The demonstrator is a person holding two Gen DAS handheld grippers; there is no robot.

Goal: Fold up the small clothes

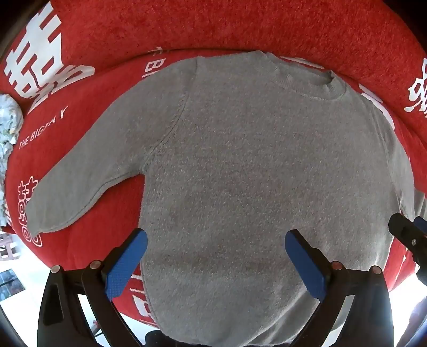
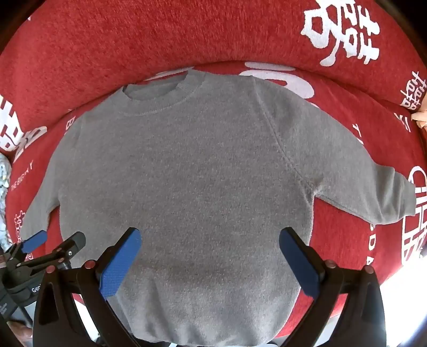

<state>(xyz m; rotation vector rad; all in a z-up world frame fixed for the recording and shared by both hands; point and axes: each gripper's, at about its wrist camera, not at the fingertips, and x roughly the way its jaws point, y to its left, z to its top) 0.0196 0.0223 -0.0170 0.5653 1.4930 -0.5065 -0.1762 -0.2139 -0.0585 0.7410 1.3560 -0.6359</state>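
Observation:
A small grey sweater (image 1: 240, 165) lies flat and spread out on a red cover, neck at the far side, both sleeves out to the sides. It also shows in the right wrist view (image 2: 192, 170). My left gripper (image 1: 216, 240) is open, hovering above the sweater's lower body near its left side. My right gripper (image 2: 209, 239) is open above the lower body nearer the right side. Neither holds anything. The right gripper's tips show at the right edge of the left wrist view (image 1: 405, 229); the left gripper shows at the lower left of the right wrist view (image 2: 53, 244).
The red cover (image 1: 106, 208) has white characters and lettering and drapes over a seat with a raised red back (image 1: 213, 24) behind the sweater. A pale crumpled item (image 1: 8, 122) lies at the far left. The seat's front edge is just below the hem.

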